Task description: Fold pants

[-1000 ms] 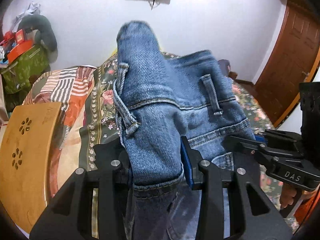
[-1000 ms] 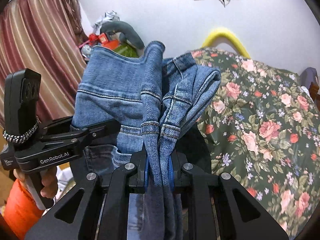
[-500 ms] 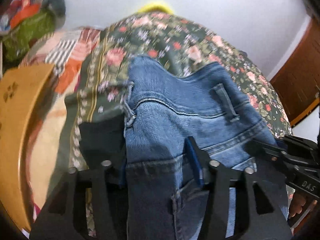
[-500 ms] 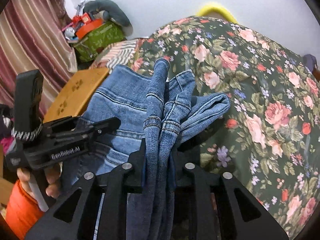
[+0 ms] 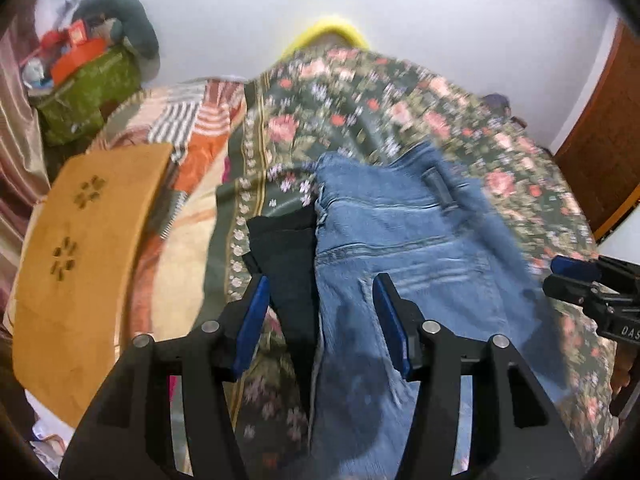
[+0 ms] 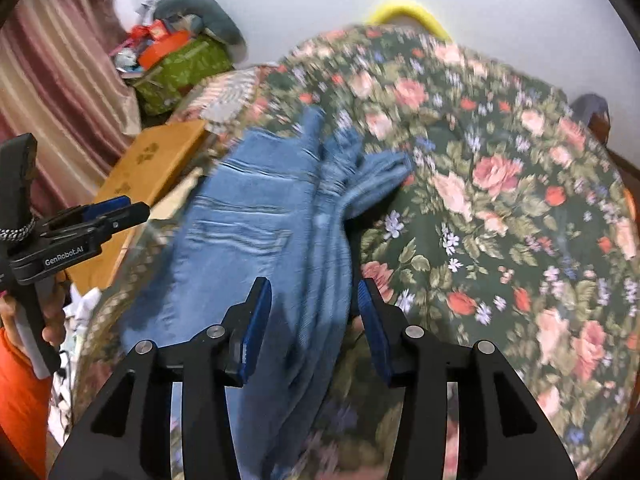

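Note:
Blue jeans (image 5: 404, 248) lie on the floral bedspread (image 5: 360, 112), waistband end away from me. They also show in the right wrist view (image 6: 260, 220), with the waistband bunched on the right side. My left gripper (image 5: 320, 320) is open, its jaws apart over the jeans' left edge and a dark garment (image 5: 288, 248). My right gripper (image 6: 314, 320) is open above the jeans' right side. Each gripper shows in the other's view: the right one (image 5: 580, 280) and the left one (image 6: 100, 216).
A wooden board (image 5: 84, 256) lies left of the bed, also in the right wrist view (image 6: 156, 172). A green bag with clutter (image 5: 88, 92) stands at the back left by a curtain (image 6: 60, 80). A wooden door (image 5: 608, 140) is at the right.
Both grippers held the jeans' waistband up in the air, lowered it onto the bed, then opened and let go. The jeans now lie on the bedspread.

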Demonstrator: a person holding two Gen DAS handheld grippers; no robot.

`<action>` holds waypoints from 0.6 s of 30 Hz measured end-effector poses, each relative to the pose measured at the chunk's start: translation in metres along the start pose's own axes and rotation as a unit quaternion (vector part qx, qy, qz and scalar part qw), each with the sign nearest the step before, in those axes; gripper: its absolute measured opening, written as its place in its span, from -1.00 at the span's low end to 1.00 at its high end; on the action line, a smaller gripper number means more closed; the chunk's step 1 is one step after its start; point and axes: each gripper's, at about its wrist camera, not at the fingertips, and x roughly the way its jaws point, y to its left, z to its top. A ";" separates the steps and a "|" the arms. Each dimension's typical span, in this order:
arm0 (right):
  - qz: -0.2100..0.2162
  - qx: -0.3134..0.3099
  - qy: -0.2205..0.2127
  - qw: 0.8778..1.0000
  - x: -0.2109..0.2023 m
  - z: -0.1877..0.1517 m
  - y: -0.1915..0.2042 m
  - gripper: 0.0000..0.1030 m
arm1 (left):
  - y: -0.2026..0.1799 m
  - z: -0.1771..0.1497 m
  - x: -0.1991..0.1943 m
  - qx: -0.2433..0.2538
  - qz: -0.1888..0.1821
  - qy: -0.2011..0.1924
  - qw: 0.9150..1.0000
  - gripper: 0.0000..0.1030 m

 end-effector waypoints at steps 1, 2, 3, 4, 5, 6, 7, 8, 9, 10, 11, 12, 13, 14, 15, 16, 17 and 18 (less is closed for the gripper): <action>0.002 -0.002 -0.009 1.000 -0.013 -0.001 0.004 -0.20 | -0.003 -0.002 -0.022 0.004 -0.001 -0.015 1.000 0.04; 0.006 -0.002 -0.021 1.000 -0.028 -0.002 0.009 -0.20 | -0.006 -0.002 -0.035 0.006 -0.003 -0.025 1.000 0.04; 0.011 -0.001 -0.033 0.999 -0.044 -0.004 0.013 -0.20 | -0.010 -0.005 -0.058 0.008 -0.005 -0.043 0.999 0.04; 0.013 -0.003 -0.051 0.999 -0.066 -0.007 0.021 -0.20 | -0.014 -0.007 -0.079 0.009 -0.007 -0.059 0.998 0.04; 0.012 -0.006 -0.066 0.998 -0.082 -0.008 0.026 -0.20 | -0.018 -0.008 -0.096 0.009 -0.010 -0.072 0.997 0.04; 0.011 -0.010 -0.082 0.997 -0.099 -0.011 0.033 -0.20 | -0.023 -0.011 -0.117 0.009 -0.012 -0.086 0.996 0.04; 0.010 -0.014 -0.100 0.995 -0.120 -0.015 0.040 -0.20 | -0.027 -0.014 -0.133 0.011 -0.013 -0.098 0.995 0.04; 0.010 -0.016 -0.112 0.994 -0.133 -0.019 0.045 -0.20 | -0.033 -0.018 -0.153 0.013 -0.014 -0.113 0.993 0.04; 0.010 -0.019 -0.130 0.991 -0.153 -0.024 0.053 -0.20 | -0.039 -0.025 -0.178 0.019 -0.014 -0.132 0.991 0.04; 0.010 -0.021 -0.144 0.989 -0.168 -0.029 0.058 -0.20 | -0.044 -0.031 -0.193 0.023 -0.013 -0.145 0.989 0.04; 0.011 -0.025 -0.163 0.986 -0.188 -0.036 0.065 -0.20 | -0.051 -0.039 -0.216 0.030 -0.012 -0.164 0.986 0.04; 0.011 -0.028 -0.179 0.983 -0.206 -0.043 0.072 -0.20 | -0.056 -0.045 -0.232 0.034 -0.012 -0.177 0.984 0.04; 0.012 -0.030 -0.192 0.981 -0.220 -0.049 0.076 -0.20 | -0.062 -0.056 -0.255 0.038 -0.015 -0.195 0.980 0.04; 0.014 -0.032 -0.212 0.977 -0.239 -0.058 0.084 -0.20 | -0.066 -0.062 -0.267 0.041 -0.016 -0.205 0.978 0.04; 0.016 -0.036 -0.228 0.973 -0.255 -0.067 0.091 -0.20 | -0.072 -0.073 -0.288 0.044 -0.021 -0.221 0.974 0.04; 0.016 -0.038 -0.239 0.970 -0.265 -0.073 0.096 -0.20 | -0.076 -0.083 -0.305 0.045 -0.025 -0.234 0.971 0.04; 0.015 -0.043 -0.257 0.965 -0.280 -0.084 0.105 -0.20 | -0.079 -0.091 -0.318 0.045 -0.027 -0.244 0.968 0.04; 0.015 -0.047 -0.270 0.962 -0.291 -0.092 0.111 -0.20 | -0.082 -0.101 -0.333 0.044 -0.029 -0.256 0.965 0.04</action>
